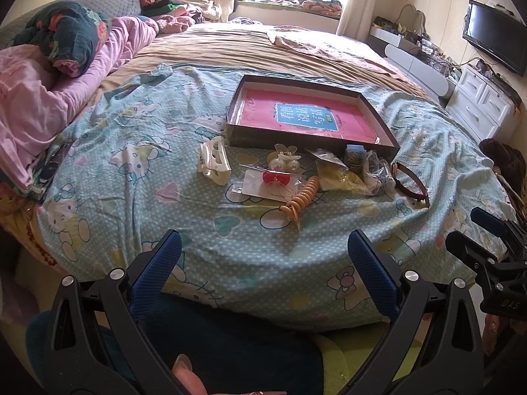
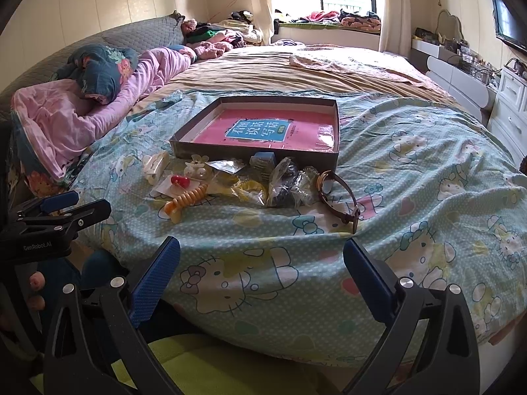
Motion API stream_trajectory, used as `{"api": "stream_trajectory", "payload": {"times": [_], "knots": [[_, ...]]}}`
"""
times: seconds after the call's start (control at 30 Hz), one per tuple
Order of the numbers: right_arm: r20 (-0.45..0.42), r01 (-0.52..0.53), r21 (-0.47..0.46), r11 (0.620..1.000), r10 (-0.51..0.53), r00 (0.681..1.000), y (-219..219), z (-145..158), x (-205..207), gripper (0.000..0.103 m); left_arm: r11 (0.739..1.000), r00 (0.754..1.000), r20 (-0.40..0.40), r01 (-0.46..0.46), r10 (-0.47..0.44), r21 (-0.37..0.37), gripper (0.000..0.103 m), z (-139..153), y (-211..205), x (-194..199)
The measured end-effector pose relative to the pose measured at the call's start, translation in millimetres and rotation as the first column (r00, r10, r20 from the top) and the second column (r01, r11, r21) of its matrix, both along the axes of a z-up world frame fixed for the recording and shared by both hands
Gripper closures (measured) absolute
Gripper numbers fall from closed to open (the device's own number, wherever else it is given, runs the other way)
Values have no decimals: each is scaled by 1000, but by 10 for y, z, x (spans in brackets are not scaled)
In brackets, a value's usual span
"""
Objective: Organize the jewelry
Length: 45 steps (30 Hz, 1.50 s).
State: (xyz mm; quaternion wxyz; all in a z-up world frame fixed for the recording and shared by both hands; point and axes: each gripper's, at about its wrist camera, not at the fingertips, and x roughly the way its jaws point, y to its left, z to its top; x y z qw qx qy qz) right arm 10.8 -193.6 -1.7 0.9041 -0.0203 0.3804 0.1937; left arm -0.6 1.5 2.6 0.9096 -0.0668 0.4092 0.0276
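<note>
A shallow dark box (image 1: 245,138) (image 2: 253,160) with a pink book in it lies on the bed. In front of it sits a scatter of accessories: a white hair claw (image 1: 214,161) (image 2: 154,164), a red bow on a card (image 1: 275,177) (image 2: 180,181), an orange spiral hair tie (image 1: 303,199) (image 2: 187,199), pearl clips (image 1: 285,161), yellow pieces in a clear bag (image 1: 339,177) (image 2: 243,186), and a brown-strapped watch (image 1: 411,181) (image 2: 339,194). My left gripper (image 1: 263,256) and right gripper (image 2: 262,260) both hang open, short of the pile, holding nothing.
A cat-print sheet (image 1: 131,151) covers the near part of the bed. Pink bedding and pillows (image 1: 66,75) pile up at the left. White drawers (image 1: 484,105) and a wall television (image 1: 494,36) stand at the right. A person's dark lap (image 1: 230,345) is below the grippers.
</note>
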Motion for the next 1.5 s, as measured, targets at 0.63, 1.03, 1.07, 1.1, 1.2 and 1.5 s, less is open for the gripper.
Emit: {"api": "stream_trajectory", "payload": {"times": [0.63, 1.03, 1.07, 1.1, 1.2, 1.5], "knots": [[0, -3, 0, 1000, 3, 1000, 13, 1, -14, 4, 1000, 1000, 0, -3, 3, 5, 8, 4, 8, -15], [0, -6, 3, 1000, 6, 1000, 30, 3, -7, 4, 1000, 1000, 1, -5, 5, 10, 8, -3, 32, -17], [1, -6, 5, 1000, 6, 1000, 29, 3, -6, 4, 1000, 1000, 1, -4, 4, 10, 8, -4, 31, -17], [0, -10, 6, 1000, 10, 1000, 34, 7, -5, 4, 1000, 1000, 1, -5, 5, 10, 8, -4, 36, -17], [3, -17, 11, 1000, 17, 1000, 40, 10, 16, 4, 1000, 1000, -1, -14, 15, 12, 8, 26, 138, -11], [13, -61, -11, 998, 61, 998, 95, 13, 218, 4, 998, 998, -22, -53, 54, 28, 8, -69, 246, 146]]}}
